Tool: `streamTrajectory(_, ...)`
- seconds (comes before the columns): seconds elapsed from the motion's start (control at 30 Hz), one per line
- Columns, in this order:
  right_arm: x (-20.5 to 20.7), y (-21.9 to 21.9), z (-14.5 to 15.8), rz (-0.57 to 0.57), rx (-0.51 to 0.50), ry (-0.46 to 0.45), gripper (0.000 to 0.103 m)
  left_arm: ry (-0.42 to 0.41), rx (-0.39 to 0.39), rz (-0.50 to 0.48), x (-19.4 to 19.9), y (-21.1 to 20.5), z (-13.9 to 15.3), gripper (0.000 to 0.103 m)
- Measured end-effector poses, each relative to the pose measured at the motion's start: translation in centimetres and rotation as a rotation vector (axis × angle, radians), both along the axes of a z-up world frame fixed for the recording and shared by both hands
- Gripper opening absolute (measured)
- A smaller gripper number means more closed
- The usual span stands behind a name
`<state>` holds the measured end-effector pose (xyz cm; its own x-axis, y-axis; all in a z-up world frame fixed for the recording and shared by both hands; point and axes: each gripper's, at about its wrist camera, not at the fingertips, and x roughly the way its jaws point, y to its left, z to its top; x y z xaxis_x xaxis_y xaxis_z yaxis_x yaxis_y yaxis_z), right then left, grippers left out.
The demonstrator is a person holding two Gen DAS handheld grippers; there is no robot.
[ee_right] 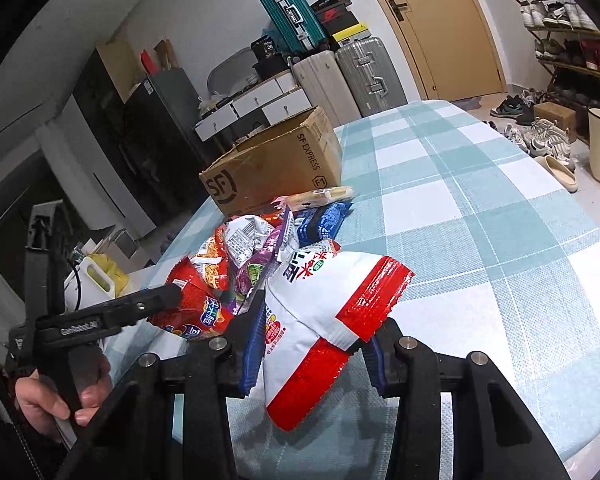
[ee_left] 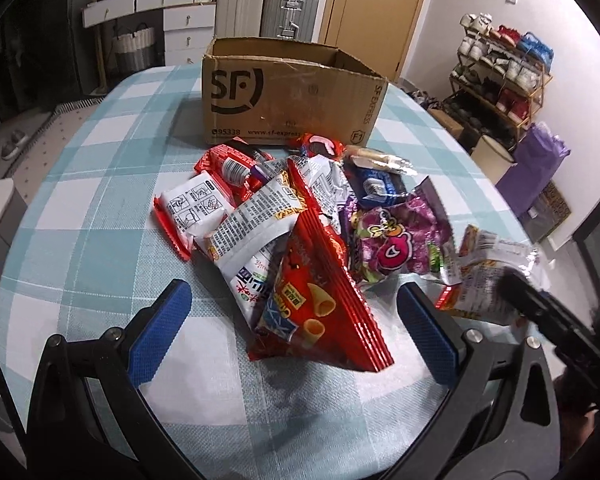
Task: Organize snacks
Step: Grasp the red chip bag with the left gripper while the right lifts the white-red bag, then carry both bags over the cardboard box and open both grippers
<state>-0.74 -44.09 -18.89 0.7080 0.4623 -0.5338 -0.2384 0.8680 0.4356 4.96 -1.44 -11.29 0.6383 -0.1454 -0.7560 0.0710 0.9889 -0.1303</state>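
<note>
A heap of snack packets lies on the checked tablecloth (ee_left: pixel 100 184) in front of an open SF cardboard box (ee_left: pixel 288 92). My left gripper (ee_left: pixel 292 320) is open, its blue pads either side of a red cone-snack bag (ee_left: pixel 320 300), not closed on it. My right gripper (ee_right: pixel 316 344) is shut on a white and red snack packet (ee_right: pixel 320 316), held just above the cloth. That packet shows blurred at the right in the left wrist view (ee_left: pixel 492 276). The box also shows in the right wrist view (ee_right: pixel 276 164). A purple packet (ee_left: pixel 396 244) and a blue one (ee_left: pixel 376 188) lie in the heap.
The left gripper and the hand on it show in the right wrist view (ee_right: pixel 112 316). Suitcases (ee_right: pixel 364 76), drawers and a door stand behind the table. A shoe rack (ee_left: pixel 500 80) and a purple bag (ee_left: pixel 536 168) stand to the right. The table edge runs close on the left.
</note>
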Motion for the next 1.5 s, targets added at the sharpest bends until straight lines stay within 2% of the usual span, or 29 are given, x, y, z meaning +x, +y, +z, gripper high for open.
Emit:
streamTrajectory(0.13,0.0,-0.3,-0.1,-0.005,0.009,-0.001,0.042,0.012,0.034,-0.005,0.2,-0.6,-0.8,0.095)
streamTrajectory(0.3,-0.2,-0.7,0.0,-0.008,0.018,-0.003,0.042,0.056,-0.014,-0.019,0.4,0.1,-1.9,0.062)
streamTrajectory(0.33,-0.2,-0.7,0.0,-0.008,0.019,-0.004,0.042,0.053,-0.03,-0.024,0.3,0.3,-1.9,0.061)
streamTrajectory(0.4,-0.2,-0.6,0.0,-0.009,0.019,-0.005,0.042,0.035,-0.032,-0.044,-0.1,0.3,-1.8,0.048)
streamTrajectory(0.5,-0.2,-0.7,0.0,-0.011,0.02,-0.005,0.042,0.029,-0.042,-0.07,-0.5,0.6,-1.8,0.04)
streamTrajectory(0.8,-0.1,-0.6,0.2,-0.023,0.017,-0.005,0.042,0.019,-0.099,-0.113,-2.2,1.7,-1.1,0.04)
streamTrajectory(1.03,-0.4,-0.5,1.5,-0.031,0.008,-0.038,0.042,-0.013,-0.136,-0.114,-3.0,3.3,0.2,0.04)
streamTrajectory(1.27,-0.5,0.0,4.0,-0.02,0.008,-0.095,0.042,-0.091,-0.145,-0.107,-3.1,4.8,3.5,0.04)
streamTrajectory(1.5,0.5,1.5,7.5,0.034,0.027,-0.15,0.042,-0.152,-0.154,-0.102,-1.3,6.3,7.3,0.04)
